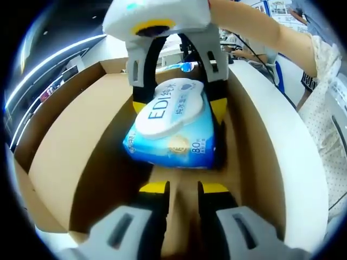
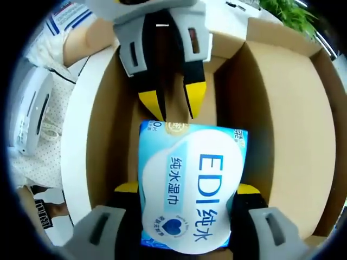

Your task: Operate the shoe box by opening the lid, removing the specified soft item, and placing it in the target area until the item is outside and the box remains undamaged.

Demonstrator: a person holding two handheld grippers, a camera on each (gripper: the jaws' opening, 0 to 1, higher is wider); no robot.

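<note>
A blue and white pack of wet wipes (image 1: 173, 124) printed "EDI" sits tilted inside the open brown cardboard shoe box (image 1: 70, 151). My right gripper (image 1: 179, 108) comes down from the top of the left gripper view, its yellow-tipped jaws pressed on both sides of the pack. The right gripper view has the pack (image 2: 192, 184) held between my right gripper (image 2: 188, 189), which is shut on it. My left gripper (image 1: 183, 188) hovers low in the box just short of the pack, narrowly open with bare cardboard in the gap. From the right it appears as the left gripper (image 2: 173, 103) beyond the pack.
The box (image 2: 282, 124) stands on a white table (image 1: 303, 162), its walls close on both sides of the grippers. A person's bare arm (image 1: 255, 27) reaches in from the upper right. Patterned clothing (image 2: 38, 135) is beside the table (image 2: 76, 162). Green leaves (image 2: 287, 13) show beyond the box.
</note>
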